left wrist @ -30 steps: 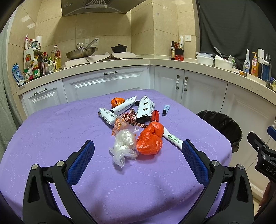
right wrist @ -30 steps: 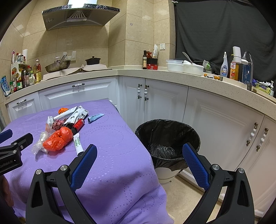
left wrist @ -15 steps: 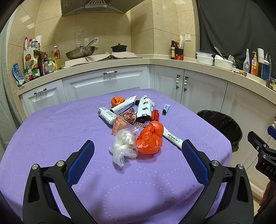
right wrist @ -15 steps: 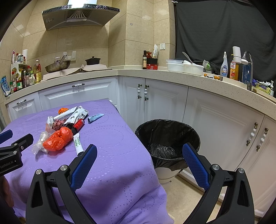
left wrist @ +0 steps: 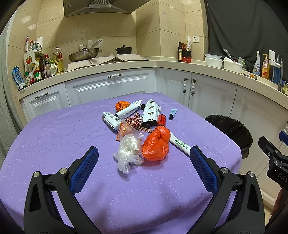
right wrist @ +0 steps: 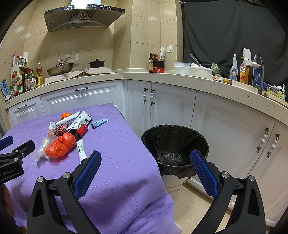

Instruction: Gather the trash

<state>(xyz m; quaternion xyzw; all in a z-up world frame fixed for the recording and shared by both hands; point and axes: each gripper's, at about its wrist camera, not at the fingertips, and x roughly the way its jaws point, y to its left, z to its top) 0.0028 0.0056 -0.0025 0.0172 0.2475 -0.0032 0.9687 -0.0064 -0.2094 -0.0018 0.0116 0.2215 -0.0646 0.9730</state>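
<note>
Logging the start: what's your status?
Left gripper, right gripper: jaws open, empty. Trash pile untouched on purple table. Bin open, path clear.

Home kitchen, range hood (right wrist: 81, 17), wok (left wrist: 83, 54), cabinets (right wrist: 172, 106)

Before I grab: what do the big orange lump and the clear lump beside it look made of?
Orange lump: thin plastic bag film, glossy, by its crumpled folds and highlights. Clear lump: likely thinner translucent plastic film, wrinkled, cloth showing faintly through.
</note>
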